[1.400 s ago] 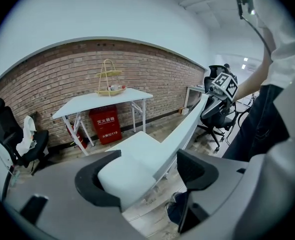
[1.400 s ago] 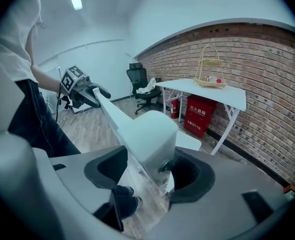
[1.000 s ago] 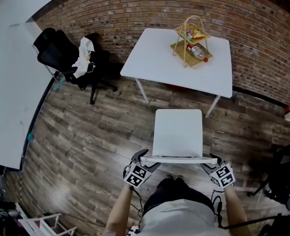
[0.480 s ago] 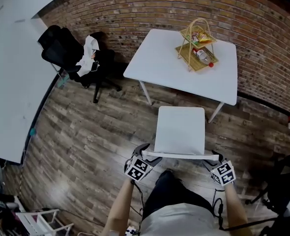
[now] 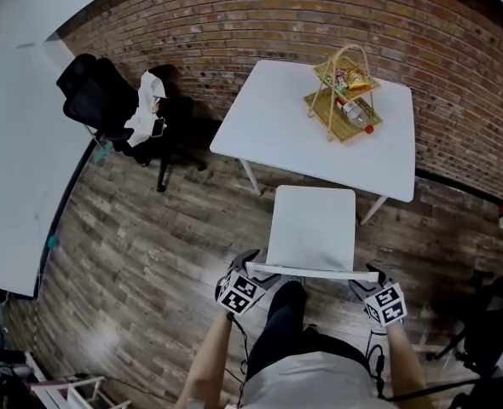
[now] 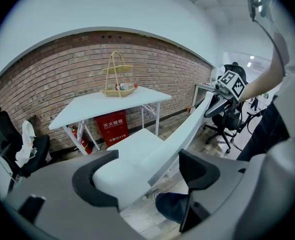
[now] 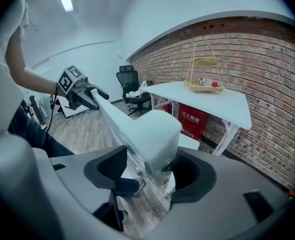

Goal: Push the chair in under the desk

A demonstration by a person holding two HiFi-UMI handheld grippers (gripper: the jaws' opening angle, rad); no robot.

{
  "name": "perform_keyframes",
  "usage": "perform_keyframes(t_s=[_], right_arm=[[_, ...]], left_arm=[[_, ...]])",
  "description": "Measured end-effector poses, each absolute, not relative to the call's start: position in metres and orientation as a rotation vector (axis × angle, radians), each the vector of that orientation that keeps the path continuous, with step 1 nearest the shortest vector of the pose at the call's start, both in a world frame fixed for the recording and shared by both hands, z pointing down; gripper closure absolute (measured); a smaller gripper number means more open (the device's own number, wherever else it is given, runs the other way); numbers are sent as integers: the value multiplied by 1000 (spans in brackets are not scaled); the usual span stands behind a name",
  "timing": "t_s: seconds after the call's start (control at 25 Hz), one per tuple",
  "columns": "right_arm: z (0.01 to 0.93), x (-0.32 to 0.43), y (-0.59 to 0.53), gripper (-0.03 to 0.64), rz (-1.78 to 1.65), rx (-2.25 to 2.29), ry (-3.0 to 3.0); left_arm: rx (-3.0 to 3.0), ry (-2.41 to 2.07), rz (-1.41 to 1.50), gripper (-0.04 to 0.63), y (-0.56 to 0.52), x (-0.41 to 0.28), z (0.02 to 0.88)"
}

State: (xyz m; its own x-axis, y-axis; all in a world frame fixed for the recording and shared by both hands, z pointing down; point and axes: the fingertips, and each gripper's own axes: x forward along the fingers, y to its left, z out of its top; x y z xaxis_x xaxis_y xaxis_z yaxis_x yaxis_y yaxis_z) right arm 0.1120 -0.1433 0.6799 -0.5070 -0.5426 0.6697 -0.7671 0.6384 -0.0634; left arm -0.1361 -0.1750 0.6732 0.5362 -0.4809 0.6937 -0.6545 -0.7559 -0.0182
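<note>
The white chair (image 5: 311,224) stands on the wood floor, its seat's front edge level with the near edge of the white desk (image 5: 294,126). Its backrest top (image 5: 307,271) runs crosswise just in front of me. My left gripper (image 5: 256,273) is shut on the backrest's left end and my right gripper (image 5: 362,278) on its right end. In the left gripper view the backrest (image 6: 187,129) lies between the left gripper's (image 6: 145,176) pads. In the right gripper view the backrest's end (image 7: 155,134) fills the right gripper's (image 7: 147,176) jaws.
A bamboo two-tier basket (image 5: 344,92) with a bottle sits on the desk by the brick wall (image 5: 234,15). A black office chair (image 5: 106,100) draped with white cloth stands at the left beside a long white table (image 5: 13,143). A red box (image 6: 112,126) is under the desk.
The chair has moved forward towards the desk with both grippers still on its backrest. The seat's front edge now meets the desk's near edge.
</note>
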Motion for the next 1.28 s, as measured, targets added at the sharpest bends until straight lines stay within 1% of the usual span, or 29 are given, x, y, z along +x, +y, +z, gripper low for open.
perform_keyframes(t_s=[0.6,1.28], right_arm=[[679,96,-239,339,538,1110,-2171],[676,106,-329,339,555,1173,-2143]], left_arm=[[2600,-834,1056,212,-296,-147,672],[2659,-763,1061,213,-398,-132,671]])
